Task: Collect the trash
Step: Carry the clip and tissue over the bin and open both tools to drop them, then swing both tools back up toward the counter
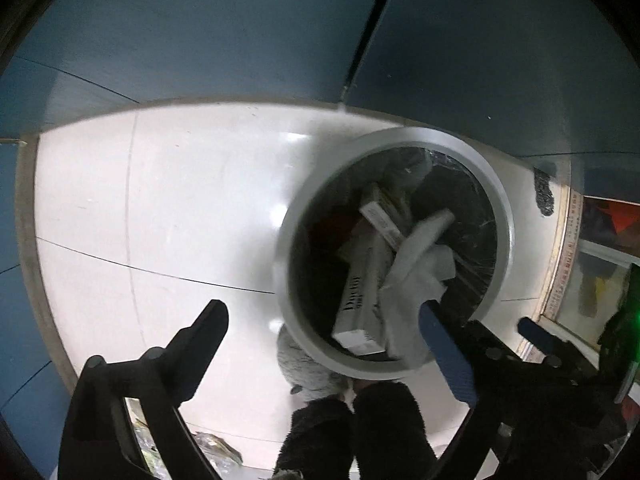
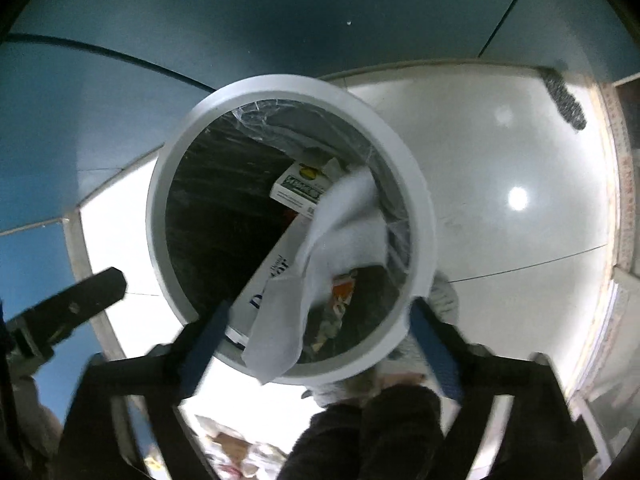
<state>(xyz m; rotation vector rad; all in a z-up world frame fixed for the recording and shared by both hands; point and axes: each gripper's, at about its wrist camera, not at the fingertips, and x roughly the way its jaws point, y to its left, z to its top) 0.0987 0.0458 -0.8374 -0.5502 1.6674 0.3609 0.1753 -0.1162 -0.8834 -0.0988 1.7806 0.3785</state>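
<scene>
Nearest the lenses, both tools point steeply down over a round bin on the floor. The left tool (image 1: 324,322) stands released, its jaws spread wide with nothing between the pads; its left finger hangs over bare floor and its blue-padded right finger (image 1: 448,354) overlaps the near rim of the bin. The right tool (image 2: 316,320) is likewise released, its two blue pads straddling the near edge of the rim, and a white crumpled paper (image 2: 316,280) lies between them without being pressed by either pad. Below the tools, dark fuzzy trouser legs (image 1: 360,428) and a grey slipper (image 1: 308,368) of the person show just beside the bin's near side. The grey-rimmed trash bin (image 2: 168,184) holds a clear liner, and inside it rests a long white carton with dark lettering (image 1: 360,292), leaning on the near wall, with the white paper draped over its upper part. Deeper in lies a small green-and-white box (image 2: 300,188), and a scrap with orange print (image 2: 342,292) sits under the paper, though blur makes its kind hard to tell. Beyond the bin spreads the glossy white tiled floor (image 1: 160,208), and behind it rise blue wall panels (image 1: 200,32). A dark mesh object (image 2: 566,100) lies on the floor by the far corner.
</scene>
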